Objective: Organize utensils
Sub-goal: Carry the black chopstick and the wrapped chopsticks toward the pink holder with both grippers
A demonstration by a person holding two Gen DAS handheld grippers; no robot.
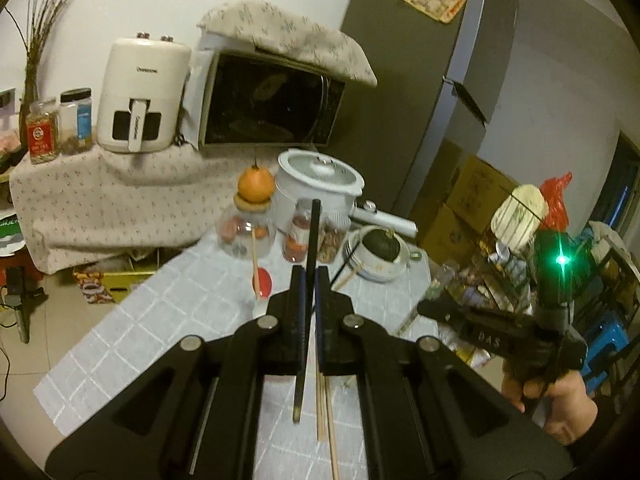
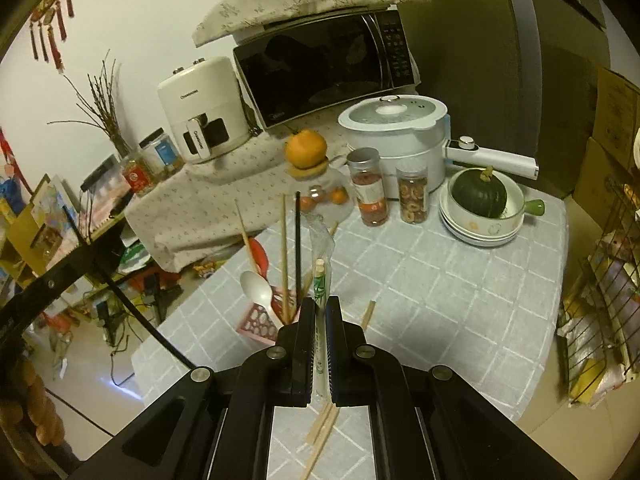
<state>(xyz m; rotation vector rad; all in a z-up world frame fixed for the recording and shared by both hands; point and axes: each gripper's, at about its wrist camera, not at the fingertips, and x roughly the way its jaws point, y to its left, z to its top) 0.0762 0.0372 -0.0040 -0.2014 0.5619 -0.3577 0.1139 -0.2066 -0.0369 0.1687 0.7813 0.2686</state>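
A black chopstick (image 1: 308, 304) is clamped in the left hand-held gripper (image 1: 307, 280), long axis running forward. A wrapped chopstick pair (image 2: 320, 300) is clamped in the right hand-held gripper (image 2: 319, 312). The pink utensil holder (image 2: 260, 322) is seen on the worktop (image 2: 440, 280) just ahead-left of the right one.

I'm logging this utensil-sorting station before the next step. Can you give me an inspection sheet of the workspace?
Surface: table under grey checked cloth.
Job's things: pink holder with chopsticks and white spoon; loose wooden chopsticks on cloth.
Clutter: squash in stacked bowls, two jars, white cooker.
Grippers: left gripper shut on black chopstick; right gripper shut on wrapped chopsticks.
Cables: on floor.
Surroundings: microwave, air fryer, boxes.
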